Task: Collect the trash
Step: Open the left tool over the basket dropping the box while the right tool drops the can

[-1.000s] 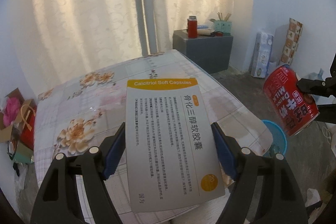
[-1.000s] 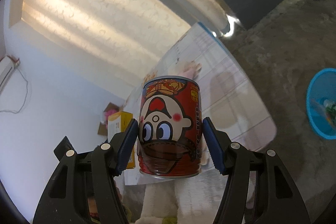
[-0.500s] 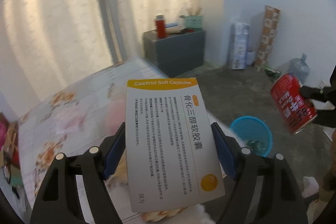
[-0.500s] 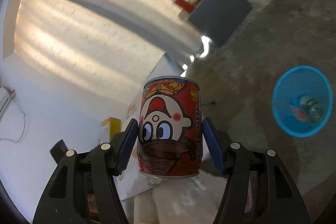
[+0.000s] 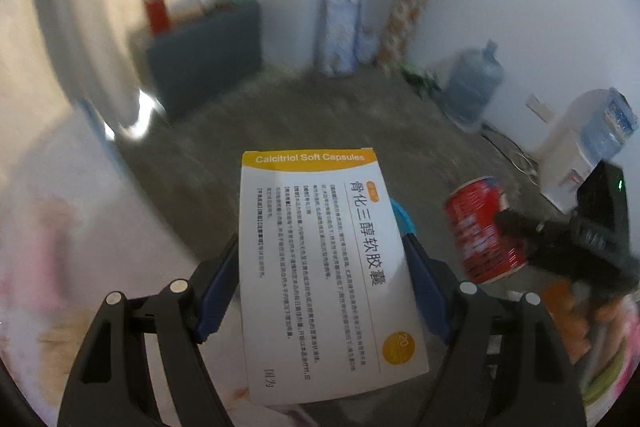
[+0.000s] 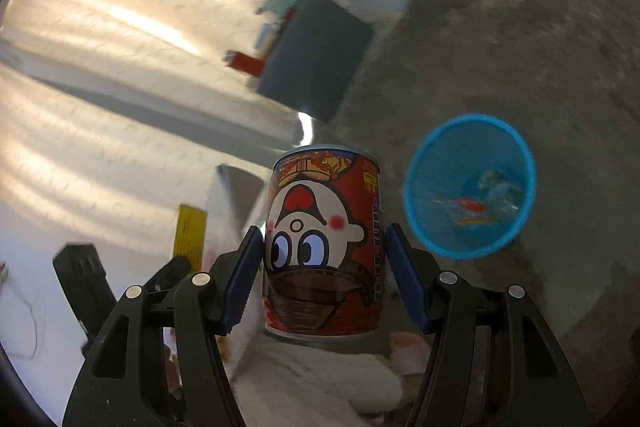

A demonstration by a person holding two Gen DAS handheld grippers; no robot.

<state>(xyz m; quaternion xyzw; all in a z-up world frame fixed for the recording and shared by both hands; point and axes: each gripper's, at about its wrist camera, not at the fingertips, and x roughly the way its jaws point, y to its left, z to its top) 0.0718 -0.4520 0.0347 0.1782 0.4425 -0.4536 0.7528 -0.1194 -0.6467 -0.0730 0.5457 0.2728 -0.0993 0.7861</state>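
My left gripper [image 5: 320, 283] is shut on a white medicine box [image 5: 324, 267] with a yellow top band, held up in the middle of the left wrist view. My right gripper [image 6: 324, 267] is shut on a red drink can [image 6: 324, 247] with a cartoon face, upright between the blue pads. That can [image 5: 480, 231] and the right gripper [image 5: 532, 239] also show at the right of the left wrist view. A blue mesh wastebasket [image 6: 472, 187] stands on the floor right of the can, with some rubbish inside. In the left wrist view only a sliver of its rim [image 5: 402, 215] peeks out behind the box.
A dark grey cabinet [image 5: 200, 59] with a red flask [image 5: 156, 11] stands by the curtain. Against the far wall are a tall wrapped pack [image 5: 340, 31], a patterned roll [image 5: 408, 7], a water jug [image 5: 472, 87] and a water dispenser [image 5: 576, 147]. The flowered table's edge [image 5: 60, 207] is at left. The floor is bare concrete.
Both grippers have swung away from the table toward the floor and the blue wastebasket, which now looms larger beside the can. Both grips are unchanged.
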